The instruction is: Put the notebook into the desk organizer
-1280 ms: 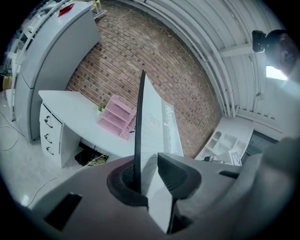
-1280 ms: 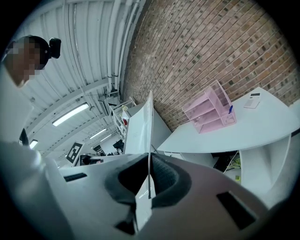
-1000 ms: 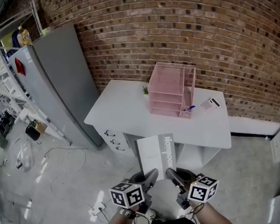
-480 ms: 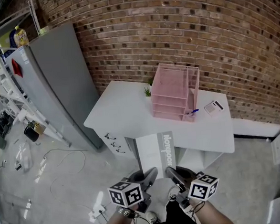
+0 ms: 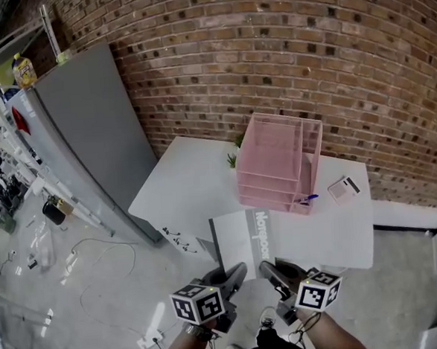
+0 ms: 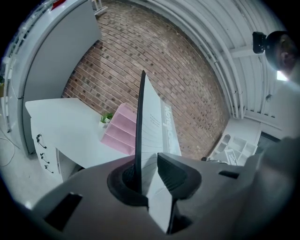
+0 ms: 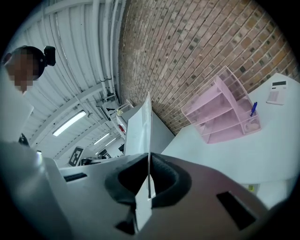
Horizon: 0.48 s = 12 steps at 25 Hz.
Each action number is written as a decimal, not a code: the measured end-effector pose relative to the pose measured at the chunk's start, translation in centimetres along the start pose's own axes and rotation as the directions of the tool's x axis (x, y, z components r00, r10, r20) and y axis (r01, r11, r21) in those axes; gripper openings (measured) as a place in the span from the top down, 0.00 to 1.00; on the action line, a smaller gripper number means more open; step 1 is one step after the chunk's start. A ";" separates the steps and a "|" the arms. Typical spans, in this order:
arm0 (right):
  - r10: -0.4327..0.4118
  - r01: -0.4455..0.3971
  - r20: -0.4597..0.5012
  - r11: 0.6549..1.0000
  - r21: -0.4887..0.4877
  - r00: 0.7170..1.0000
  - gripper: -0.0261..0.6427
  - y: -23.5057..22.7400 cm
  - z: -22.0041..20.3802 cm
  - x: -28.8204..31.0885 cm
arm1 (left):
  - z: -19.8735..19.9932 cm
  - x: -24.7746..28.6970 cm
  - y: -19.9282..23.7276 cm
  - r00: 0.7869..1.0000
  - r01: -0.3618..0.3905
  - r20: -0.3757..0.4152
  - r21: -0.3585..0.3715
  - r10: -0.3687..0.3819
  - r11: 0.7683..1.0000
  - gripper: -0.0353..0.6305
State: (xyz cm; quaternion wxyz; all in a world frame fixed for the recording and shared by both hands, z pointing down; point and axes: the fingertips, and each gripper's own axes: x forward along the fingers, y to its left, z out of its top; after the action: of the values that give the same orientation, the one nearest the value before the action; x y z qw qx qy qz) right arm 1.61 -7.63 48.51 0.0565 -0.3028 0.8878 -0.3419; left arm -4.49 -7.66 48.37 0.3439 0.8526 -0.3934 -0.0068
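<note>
I hold a white and grey notebook [image 5: 245, 239] level in front of me, with both grippers on its near edge. My left gripper [image 5: 231, 275] is shut on its near left corner, the notebook [image 6: 152, 124] standing edge-on between the jaws. My right gripper [image 5: 274, 272] is shut on the near right corner, where the notebook [image 7: 146, 136] shows as a thin sheet pinched between the pads. The pink mesh desk organizer [image 5: 279, 162] stands on the white desk [image 5: 189, 187] ahead, just beyond the notebook's far edge. The desk organizer [image 7: 225, 115] has several open shelves facing me.
A blue pen [image 5: 307, 198] sits in the organizer's side pocket. A calculator [image 5: 344, 188] lies on the desk at the right. A small green plant [image 5: 233, 159] stands behind the organizer. A grey cabinet [image 5: 81, 135] is left of the desk, the brick wall [image 5: 285, 53] behind it, and cables [image 5: 98, 268] lie on the floor.
Both grippers and the notebook have come closer to the desk; the notebook's far edge now overlaps the desk's front edge, and the organizer looks nearer.
</note>
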 end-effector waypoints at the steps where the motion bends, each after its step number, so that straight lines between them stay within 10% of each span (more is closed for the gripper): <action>1: 0.004 -0.004 -0.003 1.000 0.005 1.000 0.94 -0.9 0.6 0.4 | 0.4 1.0 0.4 1.000 -0.005 0.001 -0.002 0.005 1.000 0.85; 12: 0.050 -0.050 0.001 0.998 0.041 0.999 0.94 -7.9 6.8 2.0 | 4.1 9.1 2.1 0.999 -0.027 0.028 -0.006 0.027 1.000 0.85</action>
State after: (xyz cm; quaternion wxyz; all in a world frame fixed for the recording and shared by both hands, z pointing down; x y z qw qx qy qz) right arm 5.99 -17.28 48.60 0.0713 -0.2796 0.8879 -0.3583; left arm -0.83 -17.14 48.86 0.3408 0.8461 -0.4097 -0.0154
